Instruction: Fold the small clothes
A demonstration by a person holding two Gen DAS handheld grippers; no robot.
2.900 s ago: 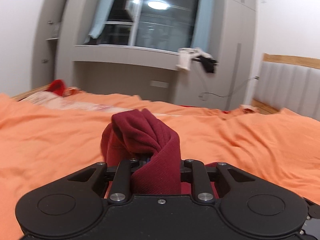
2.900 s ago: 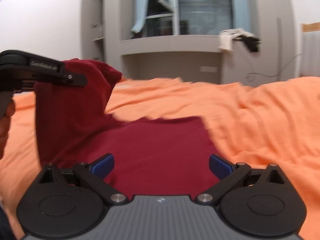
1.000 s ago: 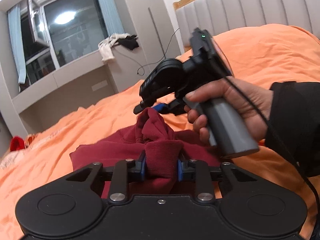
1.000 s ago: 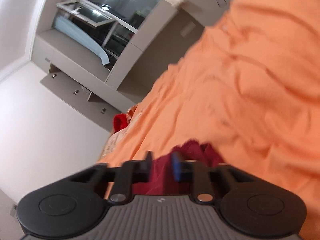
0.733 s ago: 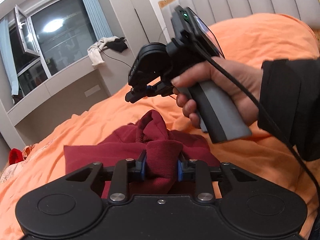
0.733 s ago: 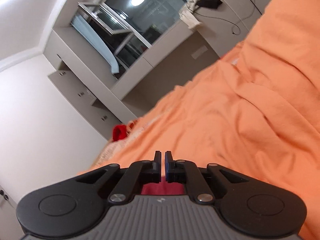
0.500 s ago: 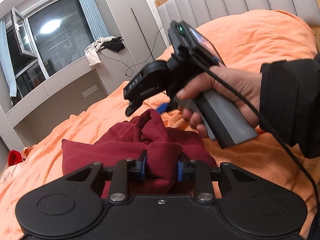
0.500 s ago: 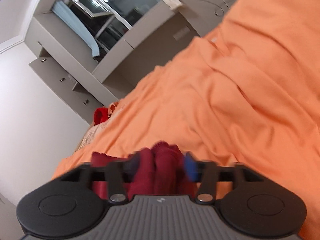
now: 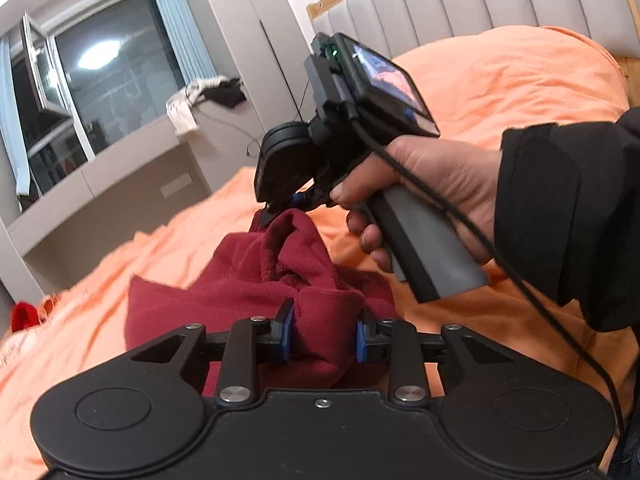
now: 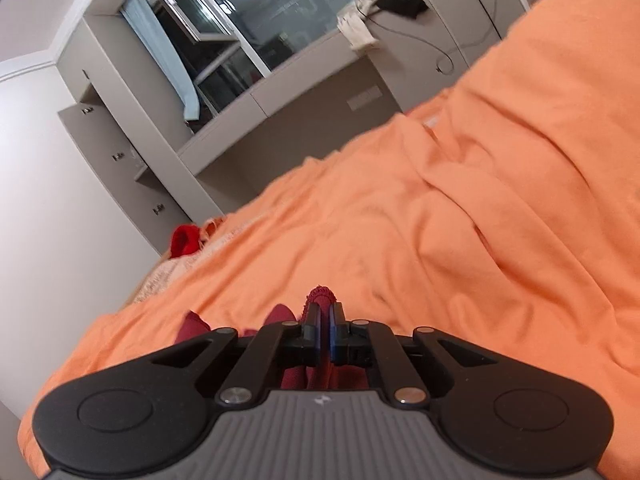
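Two low, close wrist views over the same orange bed, window-facing.

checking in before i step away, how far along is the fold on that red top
Early. Done: both grippers have hold of the dark red garment. In hand: the left gripper clamps a thick bunch, the right gripper pinches a thin edge. Left: the garment lies bunched on the orange bedsheet, with no flat, finished fold visible.

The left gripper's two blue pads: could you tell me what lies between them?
A thick bunch of the dark red garment fills the left gripper, clamped; the left wrist view shows it.
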